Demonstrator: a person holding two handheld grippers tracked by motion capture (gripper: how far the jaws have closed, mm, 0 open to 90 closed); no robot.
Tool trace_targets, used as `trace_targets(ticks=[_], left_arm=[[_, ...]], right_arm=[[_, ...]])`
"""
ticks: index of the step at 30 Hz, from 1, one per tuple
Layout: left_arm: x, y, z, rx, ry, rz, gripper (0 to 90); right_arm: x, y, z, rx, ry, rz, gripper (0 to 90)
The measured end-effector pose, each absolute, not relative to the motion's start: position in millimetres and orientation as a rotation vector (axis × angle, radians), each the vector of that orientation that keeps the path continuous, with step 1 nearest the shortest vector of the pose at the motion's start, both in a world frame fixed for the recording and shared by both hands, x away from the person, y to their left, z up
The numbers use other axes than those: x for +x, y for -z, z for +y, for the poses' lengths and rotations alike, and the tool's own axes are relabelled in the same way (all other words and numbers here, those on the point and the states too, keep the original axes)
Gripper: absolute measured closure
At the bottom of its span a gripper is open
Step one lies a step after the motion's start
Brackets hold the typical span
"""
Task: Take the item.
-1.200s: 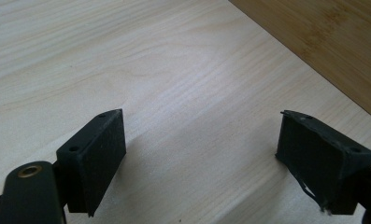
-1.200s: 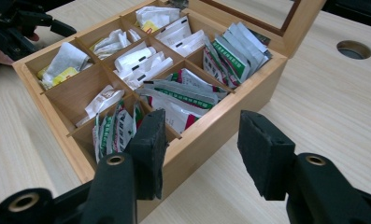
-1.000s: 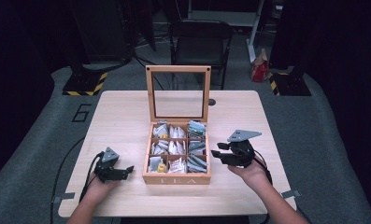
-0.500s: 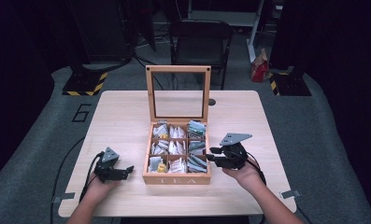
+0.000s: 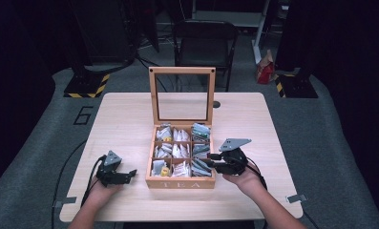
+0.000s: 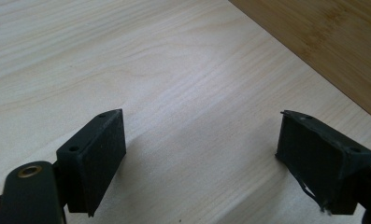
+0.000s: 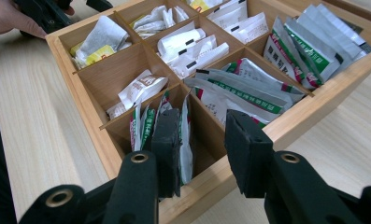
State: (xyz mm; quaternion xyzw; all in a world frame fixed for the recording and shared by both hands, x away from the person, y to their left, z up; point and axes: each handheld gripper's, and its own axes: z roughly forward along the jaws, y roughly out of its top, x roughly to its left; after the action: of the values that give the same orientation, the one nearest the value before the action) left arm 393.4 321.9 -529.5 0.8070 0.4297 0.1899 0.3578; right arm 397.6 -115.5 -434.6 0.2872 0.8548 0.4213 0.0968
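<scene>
- High view: a wooden tea box sits mid-table with its glass-paned lid standing upright at the back; nine compartments hold tea packets.
- Right gripper is at the box's right side, near the front corner, its tips reaching over the right wall into the front-right compartment.
- Right gripper view: the right gripper has its jaws partly open and has just been closing them. One jaw is down inside that corner compartment, against the upright green-and-white sachets; the other is at the divider next to the grey-green packets. Nothing is clearly pinched yet; whether the pad presses a sachet I cannot tell.
- Left gripper rests on the table just left of the box's front-left corner, apart from it.
- Left gripper view: the left gripper has its jaws spread wide with bare tabletop between them, holding nothing; the box's side wall crosses the upper right corner.
</scene>
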Motion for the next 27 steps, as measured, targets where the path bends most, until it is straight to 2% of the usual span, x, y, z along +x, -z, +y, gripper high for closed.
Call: trace_targets(ticks=[8, 19, 27], left_arm=[[393, 530, 322, 2.081, -0.490, 1.108, 15.1], [393, 530, 322, 2.083, -0.490, 1.109, 15.1], [393, 530, 322, 2.083, -0.490, 1.108, 15.1]], right_arm=[[399, 441, -111, 0.833, -1.231, 2.561, 67.5], [403, 447, -104, 0.820, -1.197, 2.595, 76.4], [407, 454, -98, 0.826, -1.186, 2.626, 79.4]])
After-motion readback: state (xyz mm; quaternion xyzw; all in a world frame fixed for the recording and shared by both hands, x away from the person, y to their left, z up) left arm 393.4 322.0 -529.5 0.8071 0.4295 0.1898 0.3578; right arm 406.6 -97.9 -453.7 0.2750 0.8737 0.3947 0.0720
